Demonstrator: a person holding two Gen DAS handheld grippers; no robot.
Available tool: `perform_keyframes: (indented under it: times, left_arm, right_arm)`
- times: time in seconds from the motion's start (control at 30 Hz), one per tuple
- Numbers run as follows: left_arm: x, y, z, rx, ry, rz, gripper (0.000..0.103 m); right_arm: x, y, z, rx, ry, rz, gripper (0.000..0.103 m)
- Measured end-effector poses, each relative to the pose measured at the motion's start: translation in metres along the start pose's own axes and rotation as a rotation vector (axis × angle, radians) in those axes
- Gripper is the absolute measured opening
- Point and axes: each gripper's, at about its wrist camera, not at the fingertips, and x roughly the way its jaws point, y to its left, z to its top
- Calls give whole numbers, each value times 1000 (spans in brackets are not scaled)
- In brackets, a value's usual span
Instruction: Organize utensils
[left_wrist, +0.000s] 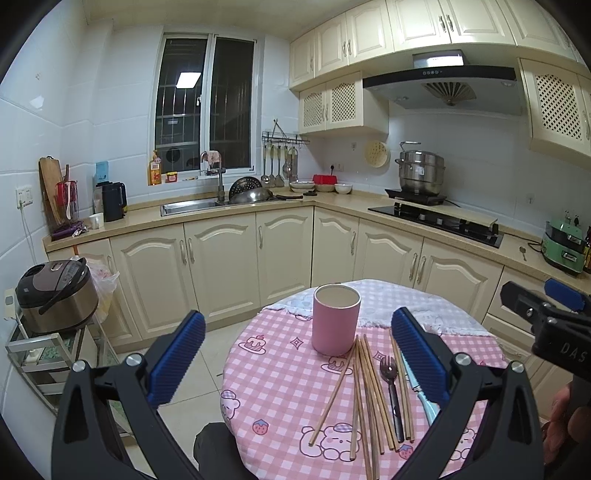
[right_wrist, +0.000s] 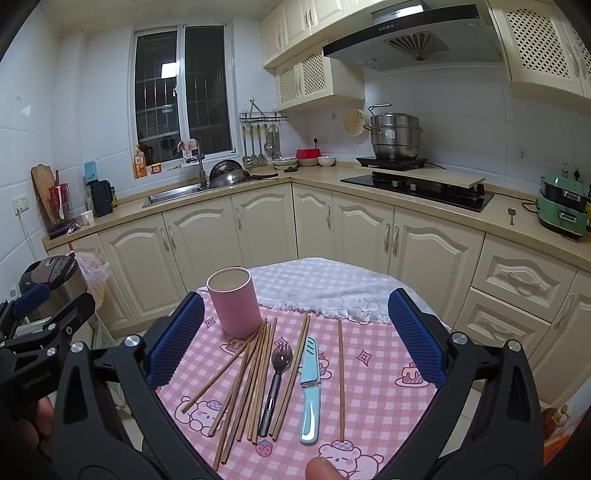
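Right wrist view showed both grippers (right_wrist: 295, 338) (left_wrist: 297, 352) spread wide and empty; light, stiff, slippery chopsticks (right_wrist: 255, 380) at six o'clock from the cup (right_wrist: 234, 301) looked best pinched mid-shaft.

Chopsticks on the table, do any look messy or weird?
Yes. The chopsticks lie loose beside the empty pink cup, fanned and crossing. One chopstick lies alone, right of the blue knife. Nothing looks spilled or broken.

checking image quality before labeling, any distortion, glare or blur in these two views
Left wrist view: strong fisheye bending of cabinets, dark vignette corners, ceiling light reflected in the window, pink holder sharp. Right wrist view: same barrel distortion, a blurred fingertip at the bottom edge, chopsticks crisp.
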Motion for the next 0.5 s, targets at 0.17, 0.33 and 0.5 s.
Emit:
perform_keyframes:
  times: [0.17,0.33,0.5]
  left_arm:
    - [19,1,-4,16,30,6,99]
    - [58,3,-14,48,117,14,99]
    - [111,6,-32,99,243,11,99]
  right_arm:
    - [17,-6,-2,-5,39,-4,97]
    - [49,-19,-7,-11,124,-30,97]
    - [91,-38,-16,-1,241,-62,97]
